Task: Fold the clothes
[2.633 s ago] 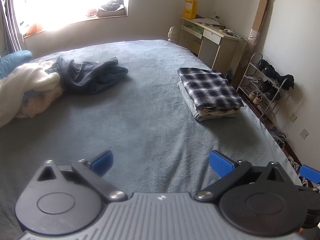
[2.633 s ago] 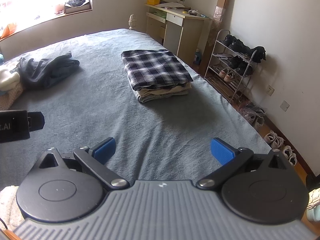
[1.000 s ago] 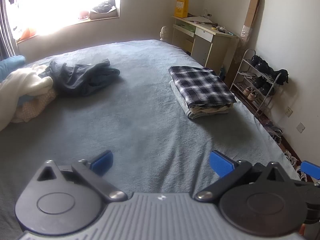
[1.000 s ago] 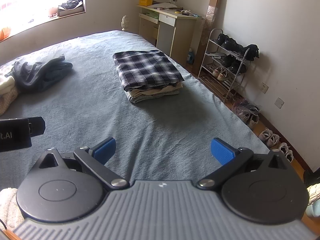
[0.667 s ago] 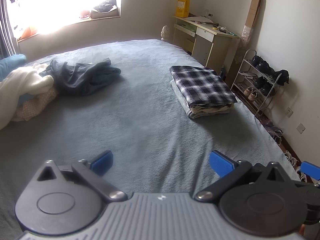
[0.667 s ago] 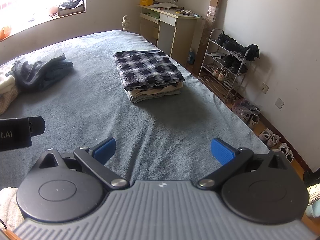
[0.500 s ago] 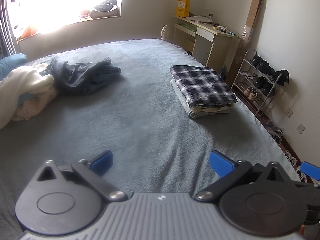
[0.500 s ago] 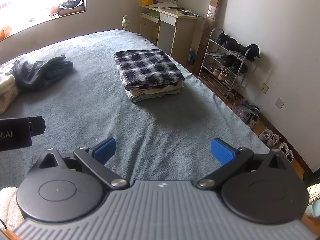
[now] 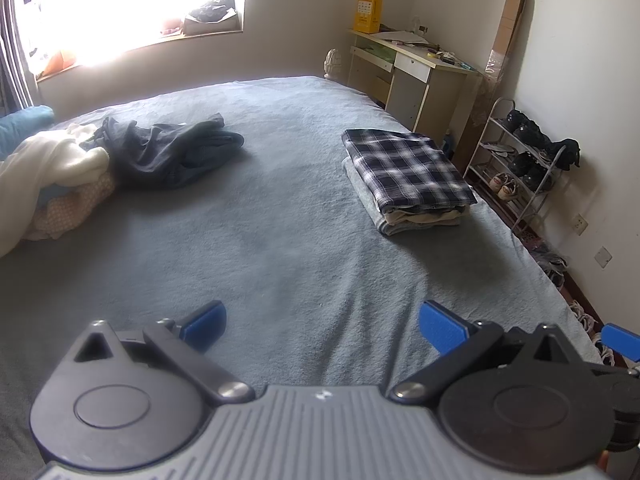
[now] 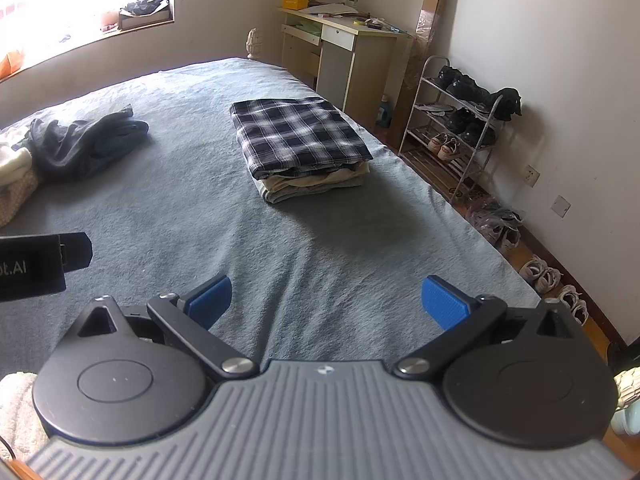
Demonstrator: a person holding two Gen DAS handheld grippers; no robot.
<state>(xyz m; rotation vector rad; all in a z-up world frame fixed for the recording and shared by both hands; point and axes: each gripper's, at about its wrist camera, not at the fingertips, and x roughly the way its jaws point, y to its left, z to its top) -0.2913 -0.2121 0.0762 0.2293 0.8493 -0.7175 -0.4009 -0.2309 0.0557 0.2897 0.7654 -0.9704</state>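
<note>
Far ahead of both empty jaws: dark crumpled garment [image 9: 168,152], left, w/ folded stack [image 9: 408,180] right.

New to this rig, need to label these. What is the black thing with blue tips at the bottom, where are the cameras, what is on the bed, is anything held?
No robot arm: a person carries two hand-held grippers, each with a fisheye camera looking along its fingers. One picture is from the left gripper, the other from the right gripper. Both are open, blue pads wide apart, holding nothing, above a grey-blue bed. On it: a folded stack with a plaid piece on top, an unfolded dark garment, and a pale heap beside it.
</note>
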